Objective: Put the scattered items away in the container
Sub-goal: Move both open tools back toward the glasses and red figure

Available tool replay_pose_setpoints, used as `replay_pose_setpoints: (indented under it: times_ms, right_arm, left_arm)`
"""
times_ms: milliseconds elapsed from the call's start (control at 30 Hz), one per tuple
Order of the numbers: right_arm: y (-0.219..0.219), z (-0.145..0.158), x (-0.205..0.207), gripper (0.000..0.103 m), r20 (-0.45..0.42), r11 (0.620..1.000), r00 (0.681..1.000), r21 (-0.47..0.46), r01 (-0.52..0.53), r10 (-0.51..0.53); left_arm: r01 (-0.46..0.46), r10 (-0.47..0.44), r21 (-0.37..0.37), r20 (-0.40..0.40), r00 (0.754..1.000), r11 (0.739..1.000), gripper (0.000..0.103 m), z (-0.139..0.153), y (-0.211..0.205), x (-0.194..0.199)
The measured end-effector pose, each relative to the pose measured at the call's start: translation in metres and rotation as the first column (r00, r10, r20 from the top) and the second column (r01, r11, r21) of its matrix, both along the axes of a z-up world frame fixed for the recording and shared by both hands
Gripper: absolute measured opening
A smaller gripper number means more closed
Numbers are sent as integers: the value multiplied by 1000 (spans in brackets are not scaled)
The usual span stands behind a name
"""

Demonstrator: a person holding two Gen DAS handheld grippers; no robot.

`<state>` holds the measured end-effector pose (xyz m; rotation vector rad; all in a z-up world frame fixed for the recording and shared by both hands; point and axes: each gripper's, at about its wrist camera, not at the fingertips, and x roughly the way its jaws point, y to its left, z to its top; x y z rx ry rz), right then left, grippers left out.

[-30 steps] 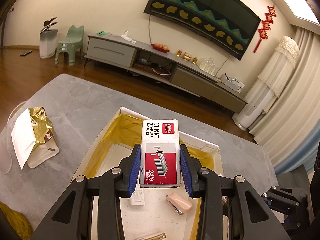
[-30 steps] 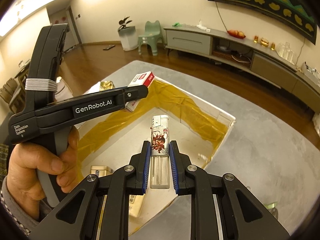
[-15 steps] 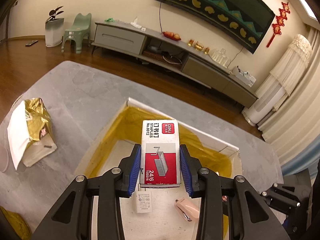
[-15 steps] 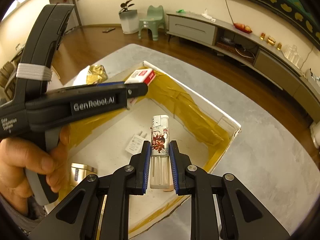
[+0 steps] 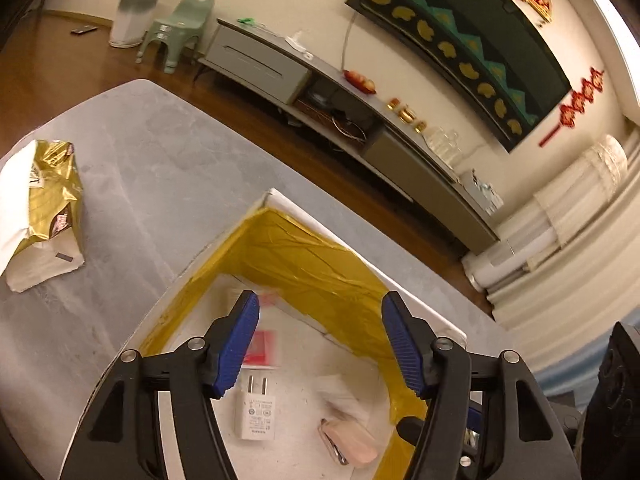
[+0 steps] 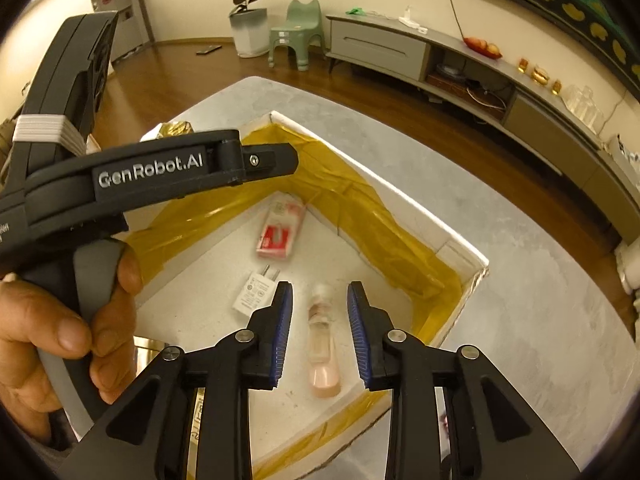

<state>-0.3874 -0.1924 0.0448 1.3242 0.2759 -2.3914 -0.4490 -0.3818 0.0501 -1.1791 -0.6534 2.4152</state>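
Now both grippers gape empty above box [image 6: 460, 240], walls well clear.

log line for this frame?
left: open | right: open | staples, lighter: in box | bag: on table

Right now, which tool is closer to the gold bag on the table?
Left. The left tool hangs over the box, the gold bag off to its left; the right tool is beyond it, farther away.
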Motion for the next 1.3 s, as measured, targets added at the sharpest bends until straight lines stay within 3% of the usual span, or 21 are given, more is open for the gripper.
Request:
replay_pose_setpoints:
  times_ms: [433,600,833,1300]
  right_arm:
    - [27,17,50,30,-24,995,1000,-99,-9,7]
    - [41,26,71,30,-52,981,998,-192,-30,21]
    - [55,28,95,31,-59,963,998,-267,-20,4]
    - [73,43,151,31,-115,934,993,-352,-59,19]
  left_arm:
    - [7,-7,21,-19,1000,1000,65,18,-6,11]
    - [45,-49,-74,-55,997,996,65,26,15,25]
    - [71,-102,-226,-130,986,972,65,36,43,51]
    - [62,-133,-308,-214,968,949,65,66,47,96]
